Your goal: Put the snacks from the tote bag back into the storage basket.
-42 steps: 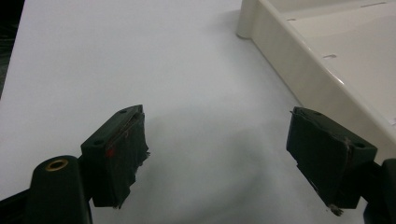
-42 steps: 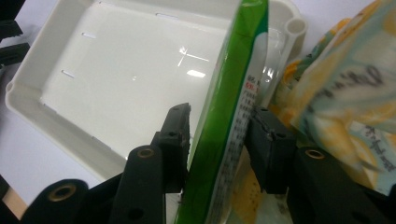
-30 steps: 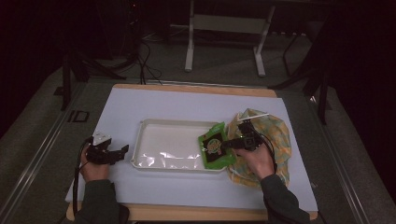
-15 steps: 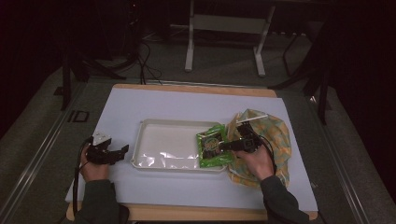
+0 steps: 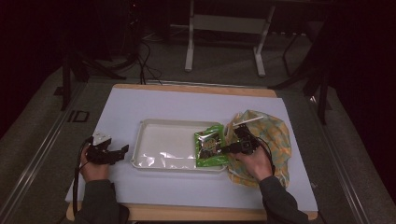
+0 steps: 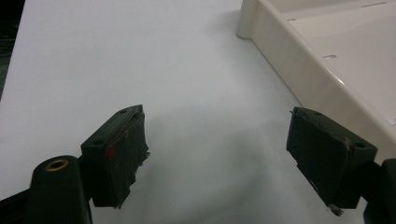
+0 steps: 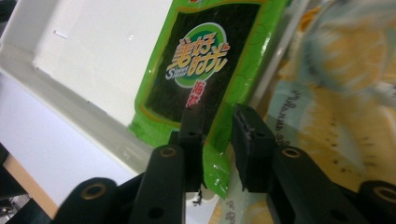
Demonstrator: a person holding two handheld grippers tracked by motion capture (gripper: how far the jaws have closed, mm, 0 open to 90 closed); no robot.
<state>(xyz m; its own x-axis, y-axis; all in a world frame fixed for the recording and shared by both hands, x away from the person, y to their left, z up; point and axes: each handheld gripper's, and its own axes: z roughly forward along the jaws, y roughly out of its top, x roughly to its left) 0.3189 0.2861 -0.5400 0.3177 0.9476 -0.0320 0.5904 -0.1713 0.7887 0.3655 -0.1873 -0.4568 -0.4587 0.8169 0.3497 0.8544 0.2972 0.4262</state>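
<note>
A green snack packet [image 5: 210,148] with a dark panel and orange lettering lies at the right end of the white tray [image 5: 161,136], its lower edge over the rim. My right gripper [image 5: 224,150] reaches in from the right. In the right gripper view its jaws have just been closing and stand narrow on either side of the packet's [image 7: 201,70] near edge, my right gripper [image 7: 217,119] still showing a gap between the pads. My left gripper [image 5: 122,151] rests on the table left of the tray, open and holding nothing [image 6: 238,149].
A yellow patterned bag [image 5: 271,135] lies crumpled on the table right of the tray, under my right hand. The tray's wall [image 6: 299,70] stands close to the left gripper's right jaw. The white table top [image 5: 187,102] runs to a wooden front edge.
The right gripper's jaws have drawn closer together around the packet's edge, and the packet has shifted a little to the left in the tray. The left hand has stayed put.
</note>
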